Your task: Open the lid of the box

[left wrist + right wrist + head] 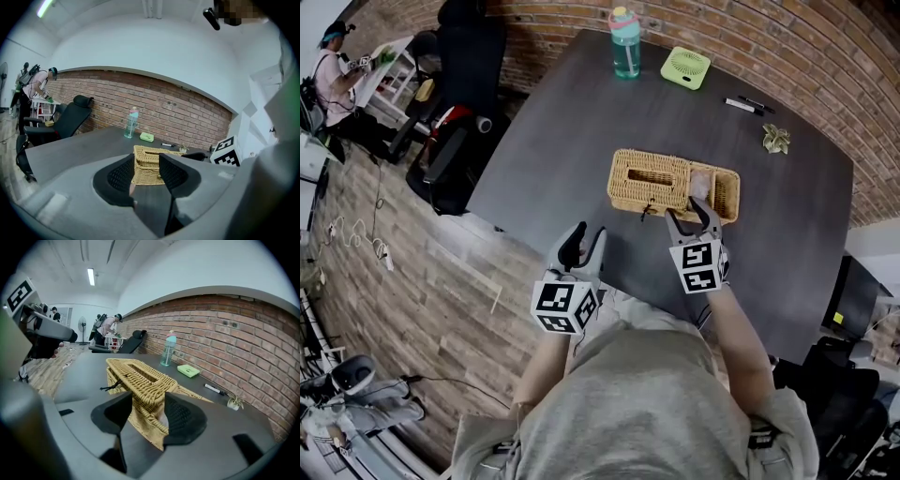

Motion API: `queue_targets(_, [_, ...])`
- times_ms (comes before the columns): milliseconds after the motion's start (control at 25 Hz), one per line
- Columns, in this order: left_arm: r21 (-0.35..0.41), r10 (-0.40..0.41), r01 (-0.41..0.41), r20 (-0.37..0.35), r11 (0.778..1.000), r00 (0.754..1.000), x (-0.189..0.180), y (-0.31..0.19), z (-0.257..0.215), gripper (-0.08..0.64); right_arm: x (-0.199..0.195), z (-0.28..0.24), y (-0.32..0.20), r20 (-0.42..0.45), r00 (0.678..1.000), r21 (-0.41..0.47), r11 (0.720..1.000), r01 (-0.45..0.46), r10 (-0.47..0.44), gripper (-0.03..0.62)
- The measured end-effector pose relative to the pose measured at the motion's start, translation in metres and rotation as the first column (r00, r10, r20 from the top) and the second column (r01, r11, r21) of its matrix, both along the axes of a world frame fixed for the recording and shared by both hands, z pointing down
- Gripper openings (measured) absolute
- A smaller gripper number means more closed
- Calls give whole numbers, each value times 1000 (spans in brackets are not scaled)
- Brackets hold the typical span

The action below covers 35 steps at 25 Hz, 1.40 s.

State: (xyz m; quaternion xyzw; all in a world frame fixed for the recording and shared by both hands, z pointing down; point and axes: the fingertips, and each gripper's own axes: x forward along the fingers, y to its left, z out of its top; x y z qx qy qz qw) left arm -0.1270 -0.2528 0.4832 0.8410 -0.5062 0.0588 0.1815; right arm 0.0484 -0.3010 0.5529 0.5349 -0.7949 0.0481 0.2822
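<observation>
The wicker box [727, 194] lies on the dark bench [572, 141] straight ahead of the person, its long axis running left to right across their front. Its slotted lid [649, 178] covers the left and middle part, while the right end shows open. The right hand-held gripper [694, 217] is much the nearer of the two. It meets the box from the near long side, at the lid's right-hand end. In the right gripper view its jaws stand either side of the woven lid edge [149, 414], with wicker filling the gap between the pads. It looks closed on that edge, and the lid [138, 372] seems tilted up off the body there. A thin dark cord [111, 386] hangs loose at the front wall, just left of the grasp. The left hand-held gripper [582, 246] is held back, short of the bench's near edge and well apart from the box, which lies ahead of it and to its right. Its jaws are spread with nothing between them, and the box [146, 165] shows only in the distance beyond the gap. The lift therefore seems to turn on the right side alone: up and away from the near edge, most likely swinging the lid about its far long side, though no hinge is visible.
</observation>
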Motion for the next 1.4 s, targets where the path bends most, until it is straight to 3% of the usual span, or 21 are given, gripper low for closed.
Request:
queue_targets(720, [13,-6,7,-19,1000,1000,-3,1,-6,161,1,-48,-16,-35,998,89,995,46,-43,204])
queue_targets(1400, [8,-19,20,-25,1000,999,-4,-3,-6,161,6,-92,-52,-45,997,162,985,63,-57,139])
